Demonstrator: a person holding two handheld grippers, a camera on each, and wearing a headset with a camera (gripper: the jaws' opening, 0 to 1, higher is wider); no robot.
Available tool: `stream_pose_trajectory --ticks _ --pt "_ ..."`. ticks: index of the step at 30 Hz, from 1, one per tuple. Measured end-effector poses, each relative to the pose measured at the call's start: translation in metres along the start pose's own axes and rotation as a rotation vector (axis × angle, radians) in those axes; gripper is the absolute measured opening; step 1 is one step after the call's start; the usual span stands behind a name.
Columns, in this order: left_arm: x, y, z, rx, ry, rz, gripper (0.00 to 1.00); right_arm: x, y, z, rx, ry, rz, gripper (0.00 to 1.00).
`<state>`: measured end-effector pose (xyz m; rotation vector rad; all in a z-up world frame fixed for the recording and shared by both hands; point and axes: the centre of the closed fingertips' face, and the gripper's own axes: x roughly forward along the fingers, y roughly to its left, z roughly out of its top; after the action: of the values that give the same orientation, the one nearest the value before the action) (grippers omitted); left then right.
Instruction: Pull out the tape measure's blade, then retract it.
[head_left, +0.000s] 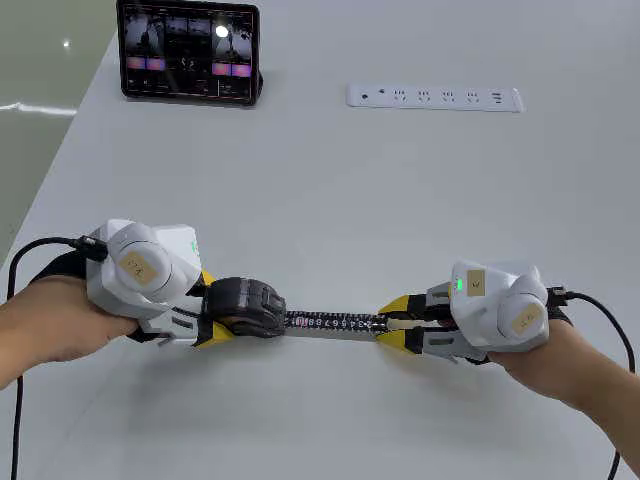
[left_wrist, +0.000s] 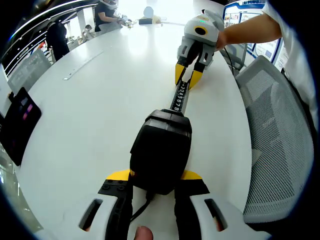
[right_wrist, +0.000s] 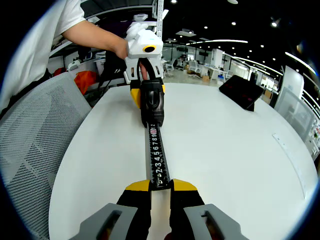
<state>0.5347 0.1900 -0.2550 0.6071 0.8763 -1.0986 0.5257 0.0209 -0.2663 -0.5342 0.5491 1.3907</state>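
Note:
A black tape measure case (head_left: 243, 307) lies low over the white table, held between the yellow-tipped jaws of my left gripper (head_left: 209, 318). In the left gripper view the case (left_wrist: 161, 150) sits just ahead of my left gripper (left_wrist: 155, 176). A short length of dark blade (head_left: 335, 322) with white numbers runs from the case to my right gripper (head_left: 395, 324), which is shut on its end. The right gripper view shows the blade (right_wrist: 156, 155) stretching from my right gripper (right_wrist: 160, 186) to the case (right_wrist: 151, 104).
A tablet (head_left: 190, 52) stands at the far left of the table (head_left: 330, 180). A white power strip (head_left: 434, 97) lies at the far right. A mesh chair (left_wrist: 272, 145) stands beside the table. People sit in the distance.

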Motion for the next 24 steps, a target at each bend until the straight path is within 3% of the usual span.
stream_pose_trajectory --ticks 24 --pt "-0.001 -0.002 0.002 0.001 0.002 0.001 0.27 -0.023 -0.004 -0.019 0.02 0.03 -0.029 0.09"
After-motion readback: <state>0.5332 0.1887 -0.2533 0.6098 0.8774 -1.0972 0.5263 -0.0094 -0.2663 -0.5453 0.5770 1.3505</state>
